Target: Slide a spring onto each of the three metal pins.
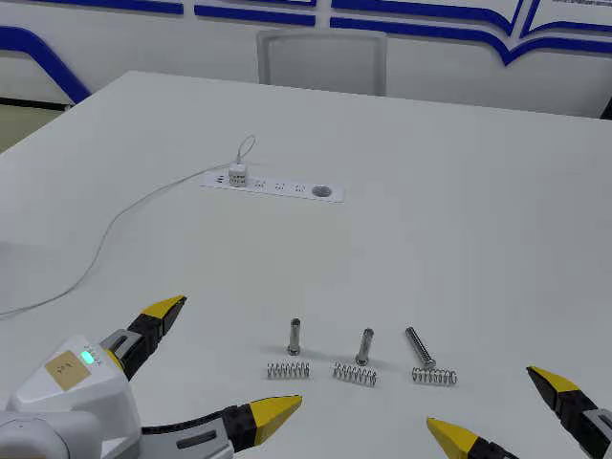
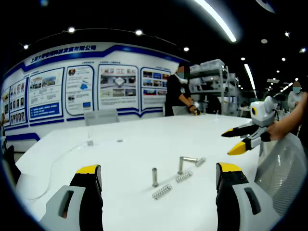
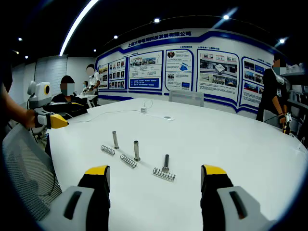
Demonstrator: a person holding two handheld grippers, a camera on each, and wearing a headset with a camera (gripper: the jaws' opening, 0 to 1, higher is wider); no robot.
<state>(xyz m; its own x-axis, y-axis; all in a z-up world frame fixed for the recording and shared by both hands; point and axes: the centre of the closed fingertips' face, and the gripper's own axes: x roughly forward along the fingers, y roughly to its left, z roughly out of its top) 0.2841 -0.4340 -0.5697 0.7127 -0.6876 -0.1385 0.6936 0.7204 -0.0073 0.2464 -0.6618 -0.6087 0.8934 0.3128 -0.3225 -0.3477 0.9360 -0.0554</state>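
Observation:
Three short metal pins stand in a row on the white table (image 1: 430,220): left pin (image 1: 295,336), middle pin (image 1: 365,345), right pin (image 1: 419,348), which looks tilted. A small spring lies in front of each: left spring (image 1: 288,370), middle spring (image 1: 355,374), right spring (image 1: 434,377). My left gripper (image 1: 222,361) is open at the near left, short of the row. My right gripper (image 1: 499,409) is open at the near right. In the left gripper view its open gripper (image 2: 158,169) frames the pins (image 2: 154,176). The right gripper (image 3: 155,171) faces the nearest spring (image 3: 163,174).
A white power strip (image 1: 273,185) with a plugged charger (image 1: 237,175) and a cable (image 1: 105,239) lies mid-table. A grey chair (image 1: 322,59) stands at the far edge. People (image 2: 177,91) stand by the wall panels and shelves.

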